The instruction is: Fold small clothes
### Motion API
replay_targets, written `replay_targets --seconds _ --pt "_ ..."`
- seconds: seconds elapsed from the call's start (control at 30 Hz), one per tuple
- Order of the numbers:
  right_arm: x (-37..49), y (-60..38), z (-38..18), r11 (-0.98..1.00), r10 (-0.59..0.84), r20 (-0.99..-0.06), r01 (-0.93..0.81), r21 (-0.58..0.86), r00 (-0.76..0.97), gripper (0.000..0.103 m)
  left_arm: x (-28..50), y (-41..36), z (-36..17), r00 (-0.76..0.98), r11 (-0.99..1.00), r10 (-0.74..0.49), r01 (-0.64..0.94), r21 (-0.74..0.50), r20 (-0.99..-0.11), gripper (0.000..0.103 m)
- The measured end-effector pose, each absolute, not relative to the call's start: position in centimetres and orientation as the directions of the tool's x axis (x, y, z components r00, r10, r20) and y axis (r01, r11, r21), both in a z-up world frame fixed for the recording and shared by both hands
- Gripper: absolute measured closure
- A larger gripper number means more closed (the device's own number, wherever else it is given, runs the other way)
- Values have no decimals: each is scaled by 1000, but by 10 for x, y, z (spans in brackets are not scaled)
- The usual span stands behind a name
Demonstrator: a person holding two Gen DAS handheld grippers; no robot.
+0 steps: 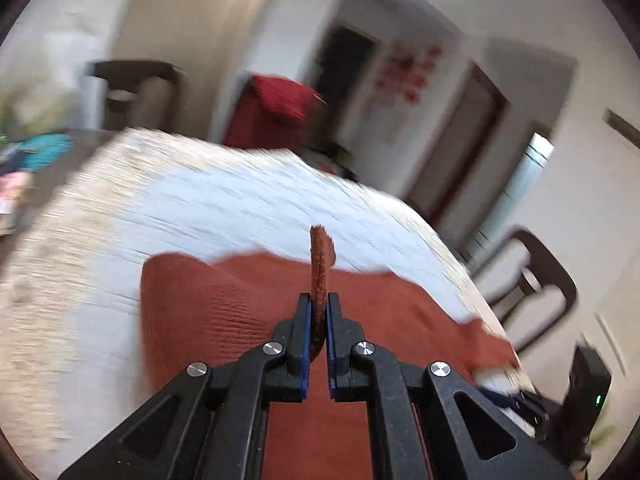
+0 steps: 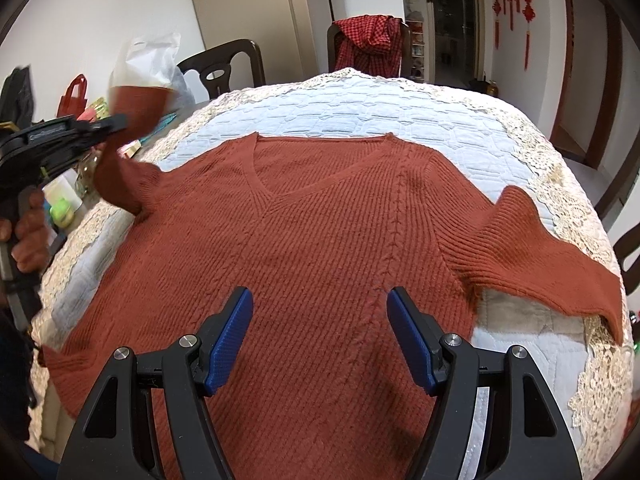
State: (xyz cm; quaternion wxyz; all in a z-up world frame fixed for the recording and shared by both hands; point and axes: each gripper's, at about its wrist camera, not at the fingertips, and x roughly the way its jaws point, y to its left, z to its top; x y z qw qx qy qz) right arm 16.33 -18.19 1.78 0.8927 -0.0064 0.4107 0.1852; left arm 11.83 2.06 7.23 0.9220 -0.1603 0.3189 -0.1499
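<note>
Your left tool (image 1: 319, 320) clamps the sweater's (image 2: 320, 240) left sleeve (image 2: 124, 184), lifted for folding; your right tool (image 2: 320, 336) hovers, jaws apart. Next, judge where to lay it across the chest.

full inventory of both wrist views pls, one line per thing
sweater: 1, rust-red knit, V-neck, flat on the table, one sleeve lifted
table cover: 1, white quilted with lace edge, under the sweater
chairs: 2 clear in right view, dark wood, far side of table
checked garment: 1, red and black, draped on the far chair
hanging ornaments: several, red, back wall
clutter: red bag, white bag, small items, table's left end
left gripper: 1, black, blue pads, shut on the sweater's sleeve
right gripper: 1, black, blue pads, open above the sweater
hand: 1, holding the left gripper
</note>
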Motion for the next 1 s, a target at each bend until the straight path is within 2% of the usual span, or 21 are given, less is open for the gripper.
replay_targets --seconds 0.13,0.17,0.2,0.27,0.37,0.47,0.57,0.7,0.77,0.83,0.9,0.93,0.97,1.0 --pt "164 -189 17 934 329 -742 -318 164 584 33 125 -8 46 654 880 -457 231 -416 -603 94" --pt "165 -191 17 933 334 -742 -317 172 582 33 122 -9 44 647 879 -460 235 -415 -608 91" --pt "166 -192 17 931 342 -741 -314 184 578 33 117 -9 46 648 876 -465 241 -417 -603 87" --pt "168 -193 17 927 358 -739 -315 206 571 33 106 1 50 671 874 -463 237 -425 -578 68" --pt "176 -190 17 908 409 -728 -323 267 550 33 89 30 63 738 900 -390 178 -398 -550 65" --pt "186 -181 17 883 463 -717 -339 324 520 33 93 60 60 773 934 -271 68 -351 -573 65" --pt "200 -165 16 855 511 -708 -371 362 488 35 92 86 51 770 935 -213 -19 -355 -601 65" --pt "222 -142 2 842 525 -737 -387 376 426 46 93 98 40 766 934 -191 -50 -354 -613 65" --pt "228 -136 -7 843 521 -756 -378 383 396 57 94 98 37 763 934 -196 -46 -354 -616 65" --pt "233 -130 -11 845 516 -762 -377 379 391 62 95 96 33 760 936 -199 -40 -350 -618 65" --pt "234 -126 -10 850 505 -766 -382 363 398 74 95 96 32 759 936 -203 -34 -350 -619 65" --pt "235 -126 -11 849 508 -766 -382 366 394 87 97 96 31 758 936 -206 -32 -351 -619 65" --pt "236 -126 -11 847 510 -766 -382 370 390 94 97 96 31 757 936 -209 -30 -352 -619 65" --pt "238 -126 -10 845 513 -765 -385 371 388 94 96 97 32 759 935 -211 -27 -353 -616 65"
